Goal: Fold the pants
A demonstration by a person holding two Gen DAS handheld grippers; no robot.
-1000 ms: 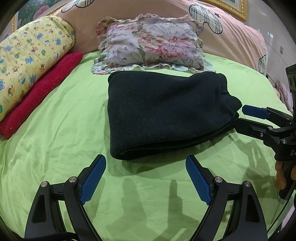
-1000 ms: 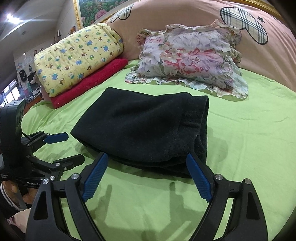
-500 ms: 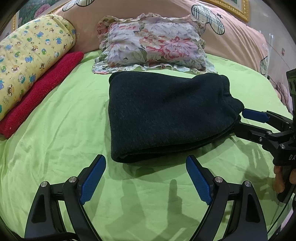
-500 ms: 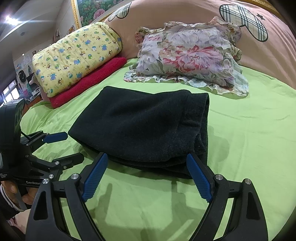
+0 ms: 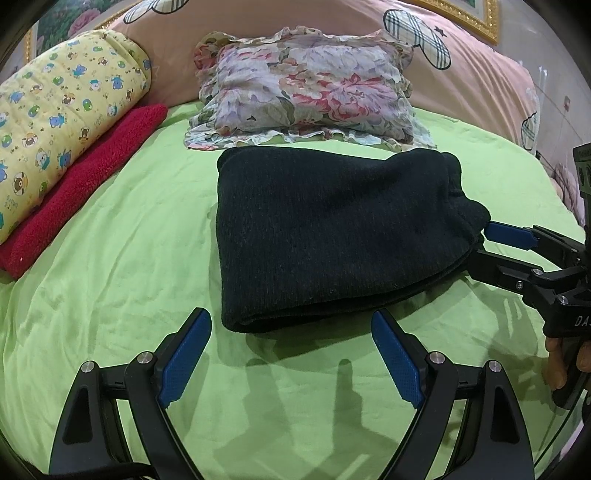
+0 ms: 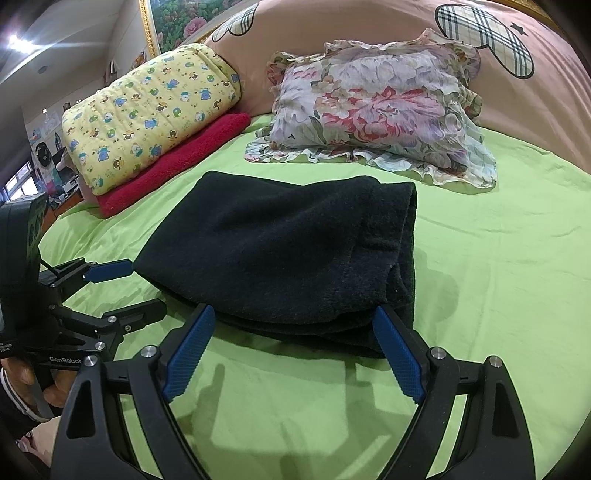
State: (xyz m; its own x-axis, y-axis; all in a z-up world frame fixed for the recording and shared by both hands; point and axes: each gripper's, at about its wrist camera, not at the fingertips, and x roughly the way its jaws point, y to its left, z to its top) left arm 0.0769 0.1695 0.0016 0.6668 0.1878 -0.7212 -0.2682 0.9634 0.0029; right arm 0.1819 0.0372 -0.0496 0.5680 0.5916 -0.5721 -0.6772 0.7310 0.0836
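The black pants (image 5: 332, 236) are seen folded into a thick, layered rectangle in the middle of the green bedsheet (image 5: 110, 280); in the left wrist view the long axis is laid left to right, a rounded fold being turned to the left and the bunched, stacked edges to the right. The left gripper (image 5: 291, 350) is held spread wide just short of the near edge of the bundle, nothing being gripped; the right gripper (image 6: 293, 341) is likewise spread, its fingertips (image 6: 384, 321) set against the near layered edge without being closed on it. Just beyond the pants a floral pillow (image 5: 310, 88) is propped against a pink quilt (image 5: 480, 74); at the far left a yellow cartoon-print blanket (image 5: 62, 122) is stacked on a red towel (image 5: 85, 184); a gilt picture frame (image 6: 147, 26) is seen on the wall.
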